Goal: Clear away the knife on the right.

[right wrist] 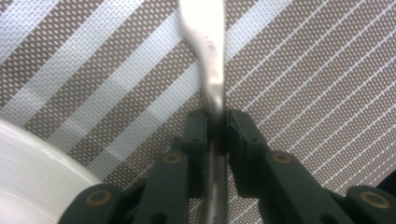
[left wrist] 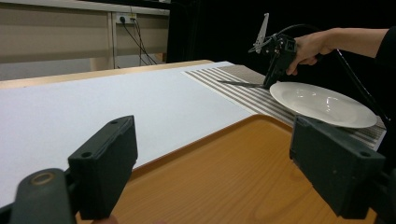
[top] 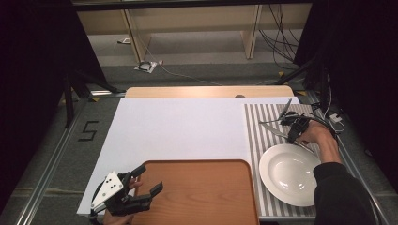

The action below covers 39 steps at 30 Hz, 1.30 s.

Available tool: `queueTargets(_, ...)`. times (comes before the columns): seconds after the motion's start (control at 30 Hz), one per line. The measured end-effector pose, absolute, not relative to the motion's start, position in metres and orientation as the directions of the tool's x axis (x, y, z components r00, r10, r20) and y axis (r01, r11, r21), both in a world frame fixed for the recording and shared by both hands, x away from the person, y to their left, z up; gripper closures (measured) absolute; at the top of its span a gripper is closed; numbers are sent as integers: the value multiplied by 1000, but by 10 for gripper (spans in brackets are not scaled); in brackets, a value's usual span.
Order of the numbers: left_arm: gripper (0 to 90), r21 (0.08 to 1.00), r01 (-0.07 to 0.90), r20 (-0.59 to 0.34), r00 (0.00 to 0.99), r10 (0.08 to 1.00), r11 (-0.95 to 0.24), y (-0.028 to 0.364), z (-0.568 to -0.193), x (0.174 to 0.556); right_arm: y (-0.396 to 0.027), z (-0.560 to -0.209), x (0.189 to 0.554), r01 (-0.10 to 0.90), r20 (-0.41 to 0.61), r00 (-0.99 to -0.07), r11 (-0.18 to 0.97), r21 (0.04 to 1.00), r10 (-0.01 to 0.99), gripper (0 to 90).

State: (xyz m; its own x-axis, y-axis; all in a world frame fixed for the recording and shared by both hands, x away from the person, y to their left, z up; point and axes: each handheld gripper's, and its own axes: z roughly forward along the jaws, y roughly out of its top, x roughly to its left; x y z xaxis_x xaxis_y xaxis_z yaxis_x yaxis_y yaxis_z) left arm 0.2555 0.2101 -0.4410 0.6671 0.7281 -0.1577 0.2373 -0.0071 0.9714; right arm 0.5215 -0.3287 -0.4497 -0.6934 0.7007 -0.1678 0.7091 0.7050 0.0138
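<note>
Slippage is the main risk: the right gripper (right wrist: 215,122) clamps a thin metal utensil handle (right wrist: 205,42) lying on the striped placemat (right wrist: 317,70), just beside the white plate (top: 291,174). The smooth handle could twist between the pads, or knock the plate's rim when lifted. The left gripper (left wrist: 212,158) hangs unclenched and empty over the wooden tray (left wrist: 224,177).

A big dark number 5 (top: 88,131) is marked on the grey floor (top: 70,154), to the left of the table. It is the one sign that can be read here.
</note>
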Motion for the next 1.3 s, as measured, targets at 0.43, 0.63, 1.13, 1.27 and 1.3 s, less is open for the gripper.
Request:
queueTargets(0.43, 152, 971, 239, -159, 663, 732, -5, 211, -441, 256, -324, -446, 515, 664, -218, -721, 746, 51, 657, 807)
queueTargets(0.63, 152, 970, 242, -161, 660, 734, -5, 210, -442, 257, -328, -421, 506, 637, -258, -710, 754, 162, 655, 807)
queueTargets(1.13, 152, 970, 242, -158, 662, 733, -10, 210, -442, 257, -312, -369, 472, 545, -312, -666, 728, 416, 677, 807)
queueTargets(1.27, 152, 970, 242, -160, 660, 734, -6, 210, -442, 257, -303, -359, 461, 502, -315, -678, 731, 462, 664, 807)
queueTargets(1.3, 152, 970, 242, -160, 660, 734, -6, 210, -442, 257, -300, -358, 458, 495, -320, -675, 730, 471, 664, 807)
